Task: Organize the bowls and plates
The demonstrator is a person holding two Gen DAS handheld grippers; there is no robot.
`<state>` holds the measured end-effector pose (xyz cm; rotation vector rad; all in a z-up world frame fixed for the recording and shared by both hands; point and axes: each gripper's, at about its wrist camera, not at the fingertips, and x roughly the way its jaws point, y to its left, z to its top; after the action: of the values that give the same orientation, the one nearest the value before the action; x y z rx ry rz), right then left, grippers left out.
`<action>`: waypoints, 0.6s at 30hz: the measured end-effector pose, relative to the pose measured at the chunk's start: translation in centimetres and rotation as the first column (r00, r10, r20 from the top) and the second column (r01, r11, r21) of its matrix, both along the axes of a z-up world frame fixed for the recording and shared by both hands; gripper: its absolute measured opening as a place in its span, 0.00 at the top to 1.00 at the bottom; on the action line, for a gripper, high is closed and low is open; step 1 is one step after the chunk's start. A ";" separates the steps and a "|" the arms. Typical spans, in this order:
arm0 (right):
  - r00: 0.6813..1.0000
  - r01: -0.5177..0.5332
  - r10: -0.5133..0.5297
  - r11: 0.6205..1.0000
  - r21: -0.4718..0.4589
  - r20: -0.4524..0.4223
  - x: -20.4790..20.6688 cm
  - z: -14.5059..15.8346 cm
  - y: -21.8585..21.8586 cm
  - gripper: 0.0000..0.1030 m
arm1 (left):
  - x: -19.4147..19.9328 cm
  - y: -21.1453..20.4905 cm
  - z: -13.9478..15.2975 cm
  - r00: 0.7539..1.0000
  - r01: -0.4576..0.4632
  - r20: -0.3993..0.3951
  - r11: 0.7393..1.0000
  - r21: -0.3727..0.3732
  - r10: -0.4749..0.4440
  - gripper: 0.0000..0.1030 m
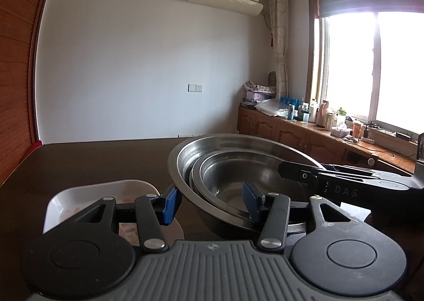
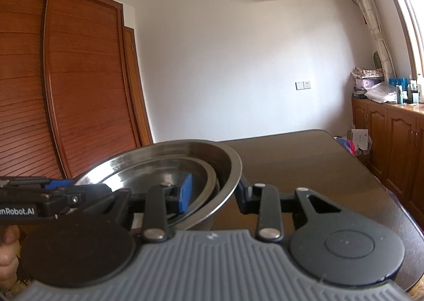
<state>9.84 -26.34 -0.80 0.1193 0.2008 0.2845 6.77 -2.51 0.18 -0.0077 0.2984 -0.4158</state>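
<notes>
Bowls [image 1: 238,181] sit nested between both grippers — left gripper [image 1: 212,201] straddles the near-left rim, jaws apart; right gripper [image 2: 214,195] clamps the right rim.

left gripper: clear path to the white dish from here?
Probably yes. The white dish lies uncovered just left of the left gripper, whose fingers straddle the big steel bowl rim; it must clear that first.

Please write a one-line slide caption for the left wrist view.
Left gripper straddles the rim of nested steel bowls on a dark table, beside a white dish.
</notes>
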 end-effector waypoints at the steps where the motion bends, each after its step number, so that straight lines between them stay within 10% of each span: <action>1: 1.000 -0.002 0.002 1.000 -0.001 0.001 0.1 0.1 0.0 0.65 | -0.1 0.1 0.1 1.000 -0.001 0.002 1.000 -0.001 0.001 0.23; 18: 0.995 -0.096 0.096 0.995 -0.001 0.012 1.2 1.3 2.8 0.65 | -1.3 4.4 2.2 0.995 -0.093 0.028 0.996 0.000 0.093 0.22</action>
<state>11.05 -23.50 0.54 0.1073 0.1952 0.3803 5.45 1.94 2.43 -0.0144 0.2697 -0.3234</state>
